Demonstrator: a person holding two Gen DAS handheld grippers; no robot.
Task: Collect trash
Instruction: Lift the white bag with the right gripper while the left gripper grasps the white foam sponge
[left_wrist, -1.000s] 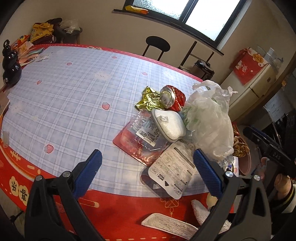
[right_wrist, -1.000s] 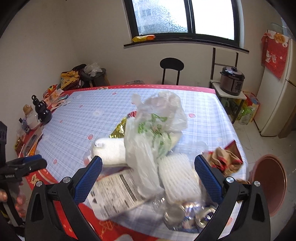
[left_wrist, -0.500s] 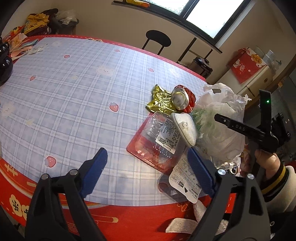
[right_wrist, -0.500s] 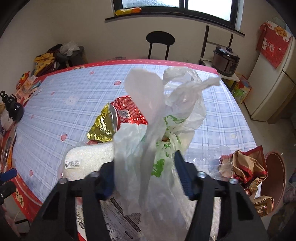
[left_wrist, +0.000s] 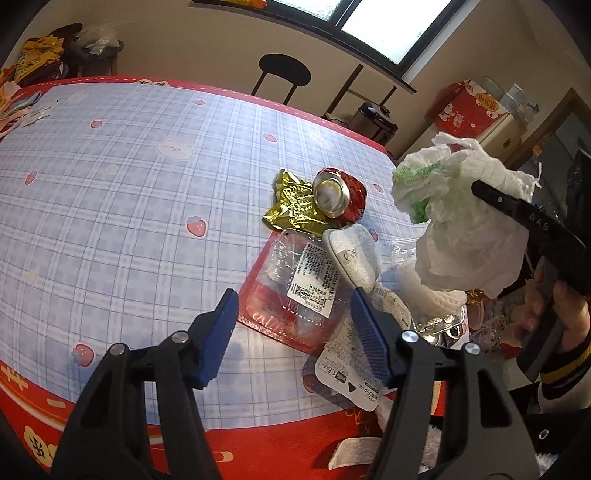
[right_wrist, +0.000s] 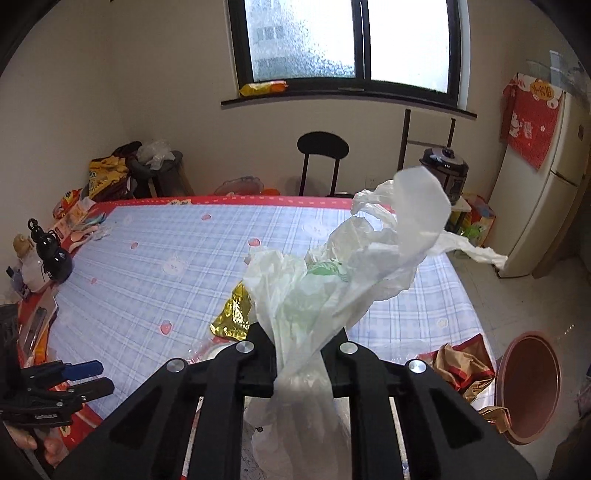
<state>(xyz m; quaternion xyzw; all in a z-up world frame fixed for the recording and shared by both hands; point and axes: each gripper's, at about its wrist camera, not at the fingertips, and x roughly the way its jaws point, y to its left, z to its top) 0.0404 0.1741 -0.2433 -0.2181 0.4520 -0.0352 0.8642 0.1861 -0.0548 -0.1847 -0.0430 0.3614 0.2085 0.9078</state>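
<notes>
Two sets of tongs over a bench (left_wrist: 110, 177) covered with a blue plaid cloth, red at its border. Right tongs (right_wrist: 297, 345) clamped tight on a white plastic bag (right_wrist: 343, 280) with green print, held up clear of the bench surface; bag bunched between the black arms, loose ends flaring toward the window. Same bag (left_wrist: 465, 221) seen from the left wrist camera, hanging at the right edge of the bench above the trash pile, gripped by the right tongs (left_wrist: 491, 197) with the person's hand (left_wrist: 554, 310) behind.

Left tongs (left_wrist: 291, 332) spread wide, blue pads (left_wrist: 218, 332) apart, holding nothing, hovering low over the near side of the bench. Between and just beyond the pads: a clear plastic tray (left_wrist: 295, 288) with a printed label, red underneath. Touching its far edge, a crumpled gold foil wrapper (left_wrist: 291, 206) and a red can (left_wrist: 338, 197) lying on its side, open end facing the camera. Leaning on the tray's right side, a white foam piece (left_wrist: 352, 256). Nearer the bench edge, a white labelled packet (left_wrist: 351, 365), partly behind the right pad.

Off the bench at right, a brown round bin (right_wrist: 528, 387) on the floor, with crumpled brown and red paper (right_wrist: 465, 365) beside it. Black chair (right_wrist: 321, 158) by the far wall.
</notes>
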